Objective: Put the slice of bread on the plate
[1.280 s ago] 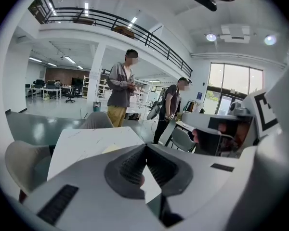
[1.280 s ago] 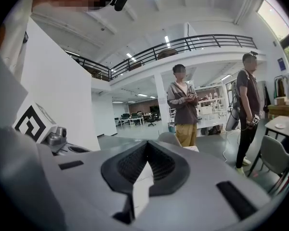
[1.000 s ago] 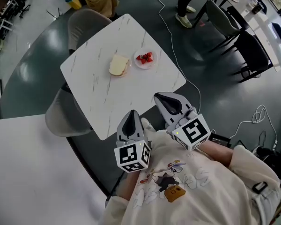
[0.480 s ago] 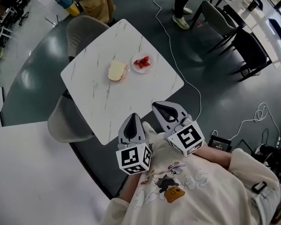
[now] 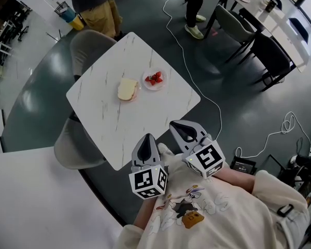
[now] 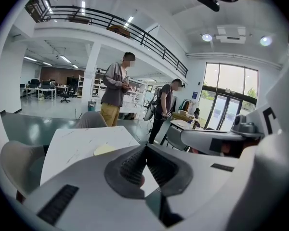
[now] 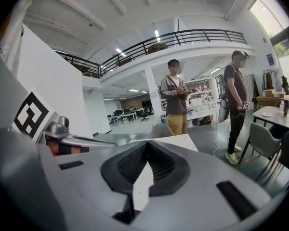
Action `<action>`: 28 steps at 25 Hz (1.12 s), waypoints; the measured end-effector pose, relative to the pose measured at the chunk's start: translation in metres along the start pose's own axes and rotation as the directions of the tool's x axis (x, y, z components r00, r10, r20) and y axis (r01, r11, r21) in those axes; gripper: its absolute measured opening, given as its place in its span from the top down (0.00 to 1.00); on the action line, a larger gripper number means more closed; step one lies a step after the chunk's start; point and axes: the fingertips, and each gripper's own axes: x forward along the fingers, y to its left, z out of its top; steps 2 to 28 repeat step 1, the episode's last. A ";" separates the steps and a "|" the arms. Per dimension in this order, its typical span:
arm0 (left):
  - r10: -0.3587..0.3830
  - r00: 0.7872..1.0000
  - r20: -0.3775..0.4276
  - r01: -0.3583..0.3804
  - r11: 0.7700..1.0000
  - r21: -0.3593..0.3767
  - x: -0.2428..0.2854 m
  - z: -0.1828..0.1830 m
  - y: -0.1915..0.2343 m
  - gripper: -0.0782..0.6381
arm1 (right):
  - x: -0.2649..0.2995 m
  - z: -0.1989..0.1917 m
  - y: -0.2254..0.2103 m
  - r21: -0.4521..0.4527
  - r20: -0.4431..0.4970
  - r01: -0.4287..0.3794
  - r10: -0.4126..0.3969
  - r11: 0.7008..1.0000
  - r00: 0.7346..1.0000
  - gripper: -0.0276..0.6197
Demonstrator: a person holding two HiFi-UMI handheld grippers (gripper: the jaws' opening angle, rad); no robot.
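Note:
A pale slice of bread [image 5: 126, 89] lies on the white marble table [image 5: 109, 118], resting on a small plate whose pinkish rim [image 5: 137, 92] shows at its right. The bread [image 6: 104, 149] also shows in the left gripper view, beyond the jaws. Both grippers hang off the table's near corner, close to the person's chest and far from the bread. My left gripper [image 5: 146, 137] [image 6: 145, 147] is shut with nothing in it. My right gripper [image 5: 177, 124] [image 7: 147, 143] is shut too, also with nothing held.
A second small plate with strawberries [image 5: 155, 79] sits just right of the bread. Grey chairs [image 5: 96, 38] [image 5: 72, 141] stand at the table's far and left sides. Two people [image 6: 115, 88] [image 6: 164, 102] stand beyond it. A cable [image 5: 189, 61] runs across the floor on the right.
Both grippers stay shut by the near corner; the right one has drifted slightly lower in the picture. The bread and plates lie where they were.

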 end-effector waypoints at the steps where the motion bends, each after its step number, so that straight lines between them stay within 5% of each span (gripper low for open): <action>1: -0.001 1.000 -0.001 0.001 1.000 -0.001 -0.001 0.001 0.000 0.88 | -0.001 0.000 0.000 0.003 -0.001 0.000 0.000 1.000 1.000 0.96; 28: -0.001 1.000 -0.001 0.001 1.000 -0.001 -0.001 0.001 0.000 0.88 | -0.001 0.000 0.000 0.003 -0.001 0.000 0.000 1.000 1.000 0.96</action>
